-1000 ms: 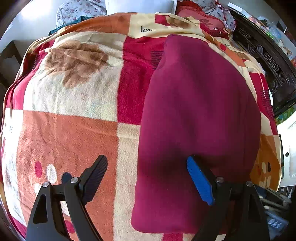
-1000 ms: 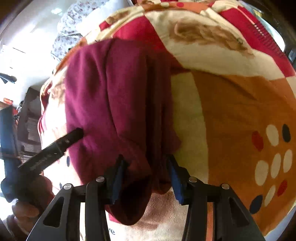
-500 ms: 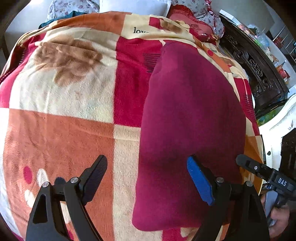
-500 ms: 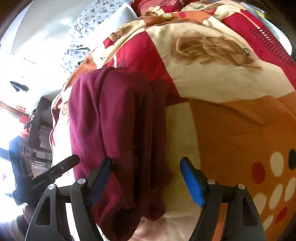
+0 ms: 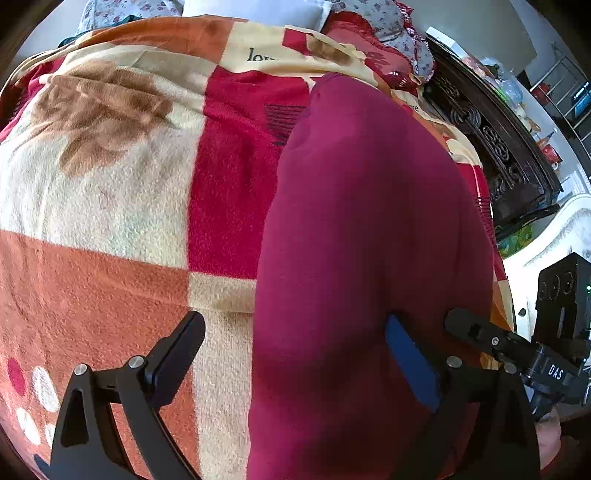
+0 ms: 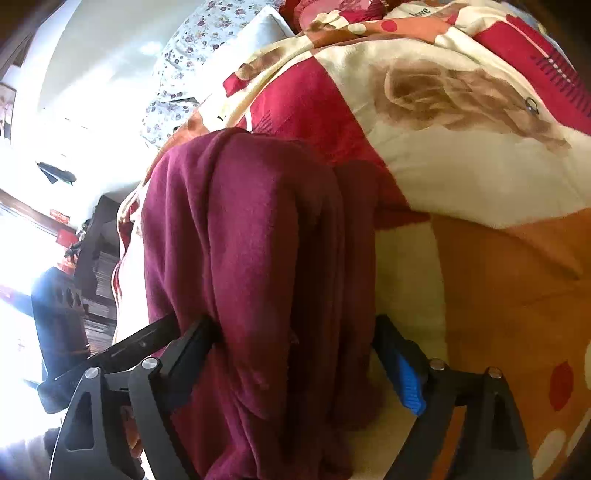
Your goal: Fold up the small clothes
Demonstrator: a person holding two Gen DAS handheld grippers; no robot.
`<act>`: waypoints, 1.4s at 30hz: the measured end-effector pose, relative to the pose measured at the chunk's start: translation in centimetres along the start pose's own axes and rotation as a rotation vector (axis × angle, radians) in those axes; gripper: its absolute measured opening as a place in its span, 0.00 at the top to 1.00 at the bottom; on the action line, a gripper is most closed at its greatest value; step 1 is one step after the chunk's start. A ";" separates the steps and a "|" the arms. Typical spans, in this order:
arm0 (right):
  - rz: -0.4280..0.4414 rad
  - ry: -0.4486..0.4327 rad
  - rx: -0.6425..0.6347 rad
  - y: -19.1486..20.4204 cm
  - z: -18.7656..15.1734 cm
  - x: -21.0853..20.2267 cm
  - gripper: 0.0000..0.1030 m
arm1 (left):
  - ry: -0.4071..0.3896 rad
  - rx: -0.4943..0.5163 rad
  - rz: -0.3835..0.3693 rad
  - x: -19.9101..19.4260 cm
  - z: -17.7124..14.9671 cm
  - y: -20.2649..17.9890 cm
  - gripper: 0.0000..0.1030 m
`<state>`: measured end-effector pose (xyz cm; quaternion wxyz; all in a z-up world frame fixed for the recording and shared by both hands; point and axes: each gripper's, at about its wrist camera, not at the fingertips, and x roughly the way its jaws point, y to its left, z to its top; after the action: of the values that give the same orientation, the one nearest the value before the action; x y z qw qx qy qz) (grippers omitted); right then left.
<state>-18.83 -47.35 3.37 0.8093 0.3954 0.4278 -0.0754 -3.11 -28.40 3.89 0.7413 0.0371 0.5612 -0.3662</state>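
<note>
A maroon garment (image 5: 369, 221), folded into a long strip, lies on a patchwork blanket (image 5: 110, 206) on a bed. My left gripper (image 5: 291, 328) hovers low over its near end, jaws opening wide: the black finger is over the blanket, the blue pad over the cloth. Nothing is gripped. In the right wrist view, the garment (image 6: 251, 240) bunches between the fingers of my right gripper (image 6: 295, 326). Its jaws are opening and do not press the cloth. A finger of the left gripper (image 6: 147, 332) pokes in beside it.
Pillows (image 5: 251, 9) lie at the head of the bed. A dark carved wooden cabinet (image 5: 498, 147) and white furniture (image 5: 554, 236) stand along the bed's right side. A dark shelf (image 6: 99, 251) and a bright window sit at the left of the right wrist view.
The right gripper's jaws spread apart and let go of the garment's bunched end. The left jaws widened slightly. Both grippers sank closer to the bed, and the right gripper came into the left wrist view.
</note>
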 end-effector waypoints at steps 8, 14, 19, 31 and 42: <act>0.012 0.010 -0.042 2.5 -0.1 -1.4 0.58 | -0.011 0.094 -0.002 -1.2 -0.8 -2.3 0.49; 0.073 0.034 -0.103 7.1 -1.3 -3.3 0.59 | -0.009 0.098 -0.003 -4.9 -1.8 -2.1 0.64; 0.159 0.120 -0.065 9.6 -4.2 -3.2 0.60 | 0.021 0.029 0.022 -9.3 -5.0 0.4 0.65; -0.002 0.259 -0.016 8.0 -8.6 -0.1 0.51 | 0.120 -0.010 0.155 -9.6 -13.2 5.2 0.54; -0.007 0.222 -0.335 16.0 -6.7 0.6 0.55 | 0.087 0.003 0.319 -9.7 -9.8 5.4 0.35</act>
<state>-15.33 -31.63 9.98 0.8115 0.2596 0.5222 0.0383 -8.85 -15.00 6.71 0.7650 0.1424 0.5793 -0.2427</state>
